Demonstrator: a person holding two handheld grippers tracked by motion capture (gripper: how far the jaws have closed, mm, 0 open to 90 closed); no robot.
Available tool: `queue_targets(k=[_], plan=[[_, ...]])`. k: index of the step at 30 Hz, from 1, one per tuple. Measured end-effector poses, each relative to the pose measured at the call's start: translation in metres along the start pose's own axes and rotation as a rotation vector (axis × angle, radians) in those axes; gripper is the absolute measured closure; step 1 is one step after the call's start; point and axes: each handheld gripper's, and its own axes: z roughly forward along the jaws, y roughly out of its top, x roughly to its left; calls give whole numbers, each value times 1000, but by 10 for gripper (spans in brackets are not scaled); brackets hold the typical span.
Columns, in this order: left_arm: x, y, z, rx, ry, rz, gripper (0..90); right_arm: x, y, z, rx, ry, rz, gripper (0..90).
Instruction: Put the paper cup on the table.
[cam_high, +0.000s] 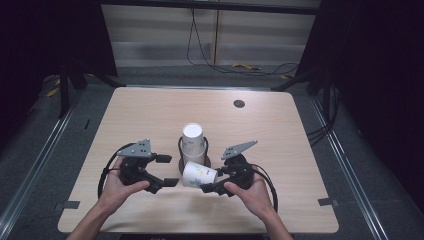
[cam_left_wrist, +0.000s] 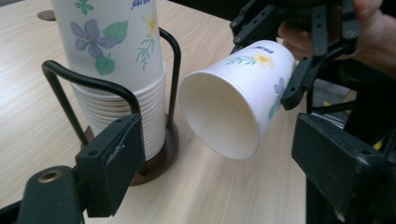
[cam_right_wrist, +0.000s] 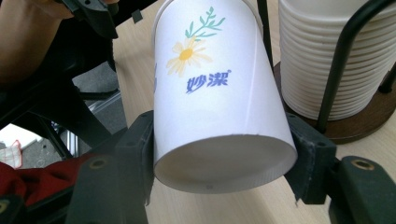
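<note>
Your right gripper (cam_right_wrist: 219, 154) clamps white flower-printed paper cup (cam_right_wrist: 215, 93) near base, sideways. Your left gripper (cam_left_wrist: 215, 163) jaws wide apart, empty, facing cup mouth beside stacked white paper cups (cam_left_wrist: 116, 70) in black wire holder (cam_left_wrist: 173, 51).

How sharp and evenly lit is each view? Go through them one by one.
High view: bright table ringed by dark surroundings, slightly soft. Left gripper view: cup sharp, near black fingers a little soft. Right gripper view: cup's print crisp, its shaded base dimmer, stack of cups evenly lit.
</note>
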Motion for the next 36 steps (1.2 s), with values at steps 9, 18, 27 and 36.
queue_targets(k=[9, 18, 27, 36], plan=[[-3, 4, -1, -16, 14, 13, 172, 0, -4, -2, -76, 19, -5, 358], [-6, 6, 0, -52, -4, 10, 164, 4, -7, -2, -134, 40, -53, 358], [-7, 6, 1, -68, -19, -8, 158, 8, -7, -2, -177, 60, -85, 358], [-7, 6, 5, -86, -37, -18, 158, 10, -7, -4, -215, 81, -107, 360]])
